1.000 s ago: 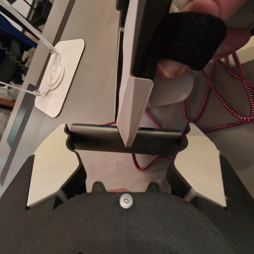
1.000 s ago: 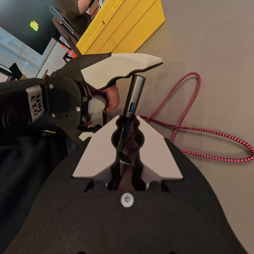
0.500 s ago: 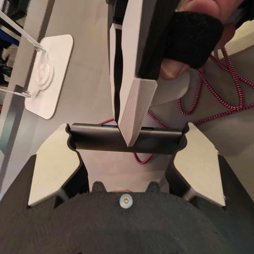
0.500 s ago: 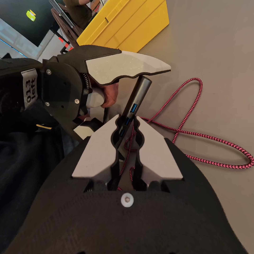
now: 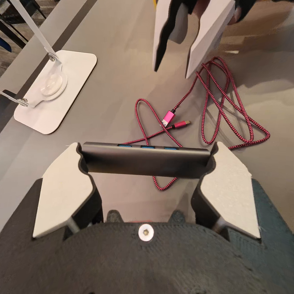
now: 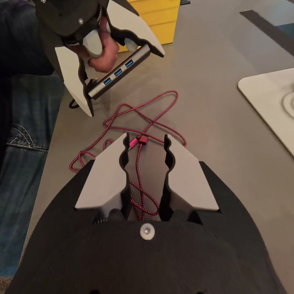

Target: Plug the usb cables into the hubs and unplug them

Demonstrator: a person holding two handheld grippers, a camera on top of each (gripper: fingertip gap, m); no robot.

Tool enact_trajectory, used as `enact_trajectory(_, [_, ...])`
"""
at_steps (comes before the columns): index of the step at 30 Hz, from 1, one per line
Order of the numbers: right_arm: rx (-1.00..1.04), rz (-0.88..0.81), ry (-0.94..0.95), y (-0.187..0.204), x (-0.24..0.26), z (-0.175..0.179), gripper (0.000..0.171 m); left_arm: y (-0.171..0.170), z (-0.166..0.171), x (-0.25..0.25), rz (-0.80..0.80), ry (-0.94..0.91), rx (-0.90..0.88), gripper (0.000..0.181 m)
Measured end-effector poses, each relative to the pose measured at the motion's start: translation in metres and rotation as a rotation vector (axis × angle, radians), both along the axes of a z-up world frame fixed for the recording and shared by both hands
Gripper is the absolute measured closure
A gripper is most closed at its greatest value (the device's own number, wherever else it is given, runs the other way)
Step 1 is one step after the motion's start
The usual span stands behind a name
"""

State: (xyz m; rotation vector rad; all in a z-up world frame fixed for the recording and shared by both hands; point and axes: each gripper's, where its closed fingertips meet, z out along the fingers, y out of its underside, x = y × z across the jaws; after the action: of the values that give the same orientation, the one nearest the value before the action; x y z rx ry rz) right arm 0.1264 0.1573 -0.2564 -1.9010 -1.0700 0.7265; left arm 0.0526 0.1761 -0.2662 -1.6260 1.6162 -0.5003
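While left tongs [image 5: 147,159] clamp the grey hub [image 5: 143,160] endwise, right tongs [image 6: 145,140] hang parted, empty. Pink cable [image 5: 211,101] lies loose on the worktop [image 5: 119,63], both plugs free.

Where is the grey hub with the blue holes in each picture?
Left wrist view: the hub lies across the middle, clamped end to end by the left gripper.
Right wrist view: the hub is upper left, slanting, held by that same gripper.
Shared landmark: the pink cable on the table, just beyond the hub.
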Motion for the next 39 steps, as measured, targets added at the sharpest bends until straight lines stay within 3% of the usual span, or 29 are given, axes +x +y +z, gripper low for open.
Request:
enact_trajectory(11, [-0.023,-0.088,-0.172,-0.004,-0.026,-0.055,0.139,-0.001,-0.021,-0.001,0.008,-0.002,-0.049,0.039])
enact_trajectory(13, [-0.023,-0.105,-0.19,-0.002,-0.026,-0.059,0.149,0.0,-0.023,-0.001,0.011,-0.007,-0.056,0.039])
enact_trajectory(17, [-0.034,-0.133,-0.186,0.003,-0.025,-0.06,0.159,0.0,-0.026,-0.001,0.014,-0.01,-0.062,0.039])
enact_trajectory(24, [-0.027,-0.143,-0.161,0.005,-0.026,-0.056,0.16,0.001,-0.028,-0.001,0.017,-0.014,-0.067,0.039])
enact_trajectory(35, [0.113,-0.069,-0.099,-0.002,-0.02,-0.006,0.17,-0.01,-0.01,0.009,-0.05,-0.038,-0.067,0.039])
enact_trajectory(39, [0.098,-0.031,-0.135,-0.006,-0.02,-0.01,0.171,-0.015,-0.007,0.013,-0.074,-0.041,-0.079,0.039])
